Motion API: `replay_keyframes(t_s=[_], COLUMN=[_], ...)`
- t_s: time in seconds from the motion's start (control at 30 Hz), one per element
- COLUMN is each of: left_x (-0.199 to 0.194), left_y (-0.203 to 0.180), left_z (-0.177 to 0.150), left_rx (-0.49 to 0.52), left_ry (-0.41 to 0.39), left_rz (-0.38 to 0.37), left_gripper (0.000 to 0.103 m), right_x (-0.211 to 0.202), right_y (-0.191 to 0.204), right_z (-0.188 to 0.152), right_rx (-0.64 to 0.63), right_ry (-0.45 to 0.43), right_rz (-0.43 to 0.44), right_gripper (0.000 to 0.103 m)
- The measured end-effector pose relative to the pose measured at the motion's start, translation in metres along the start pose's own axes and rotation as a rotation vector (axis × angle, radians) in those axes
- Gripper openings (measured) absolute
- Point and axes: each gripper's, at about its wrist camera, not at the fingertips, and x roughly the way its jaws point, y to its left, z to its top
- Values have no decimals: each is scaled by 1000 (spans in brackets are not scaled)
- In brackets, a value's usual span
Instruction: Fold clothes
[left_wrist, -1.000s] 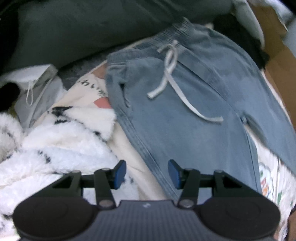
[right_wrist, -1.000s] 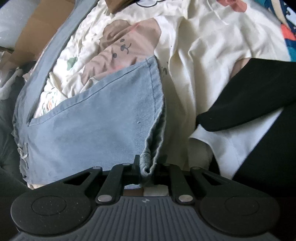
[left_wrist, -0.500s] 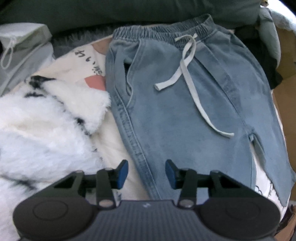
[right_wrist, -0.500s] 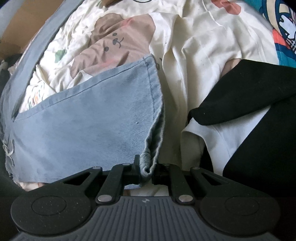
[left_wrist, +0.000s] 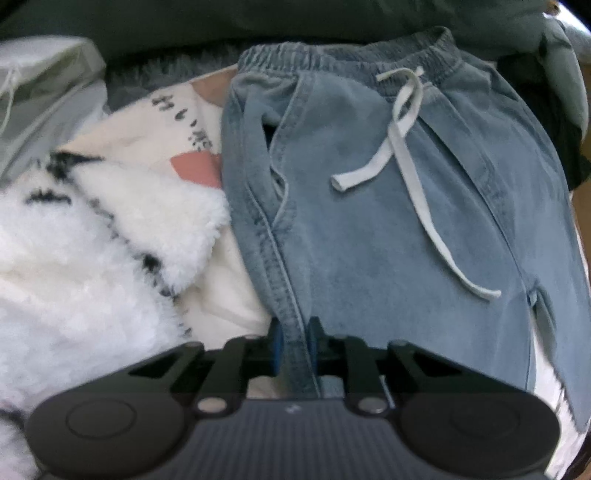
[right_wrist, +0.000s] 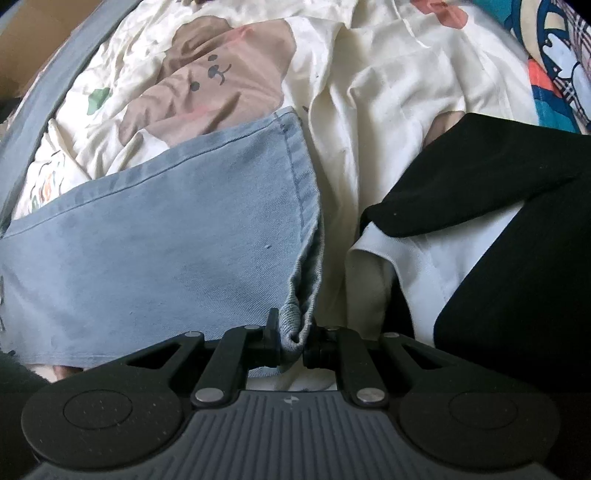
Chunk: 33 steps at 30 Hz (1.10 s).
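A: Start at the left. What worries you?

B: The fluffy white garment (left_wrist: 92, 258) lies just beside the denim trousers (left_wrist: 388, 221), and the left gripper (left_wrist: 294, 341) has just been closing its fingers (left_wrist: 277, 343) on the trousers' side seam. They now pinch that seam, but only a narrow strip of it. If the pull is sharp, I judge the seam could slide out.

A: And the drawstring (left_wrist: 410, 147)?

B: It trails loose across the front of the trousers. A fold over it could trap it in a lump.

A: Where do the trousers lie overall?

B: Flat on the cream printed bedding (right_wrist: 388, 110), waistband far from the left gripper, one leg reaching toward the right gripper (right_wrist: 293, 341).

A: Its hold?

B: Its fingers (right_wrist: 272, 332) are closed on the bunched corner of the leg hem. The black garment (right_wrist: 498, 221) lies near that hem; a swing that way might drag it along. Uneven lifting by the two hands would likely skew the fold.
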Motion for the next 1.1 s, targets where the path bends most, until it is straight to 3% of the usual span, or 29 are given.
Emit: replay_keyframes(t_s=[0.2, 0.27, 0.47, 0.57, 0.83, 1.1], left_x=[5, -2, -22, -34, -52, -65], left_y=[-6, -10, -15, -15, -29, -38], left_z=[5, 6, 5, 7, 14, 8], left_rx=[90, 109, 147, 150, 199, 246], left_ry=[57, 50, 32, 10, -8, -4], left_rz=[58, 64, 59, 56, 68, 93], left_gripper=[20, 21, 25, 25, 37, 49], right_x=[6, -1, -16, -14, 1, 40], right_y=[-14, -17, -25, -22, 1, 7], right_z=[-5, -5, 13, 29, 70, 101], right_rx=[29, 1, -41, -114, -273, -324], right_ry=[-27, -70, -197, -219, -286, -256], right_rz=[19, 0, 26, 46, 82, 58], right_gripper=[16, 28, 39, 45, 45, 45])
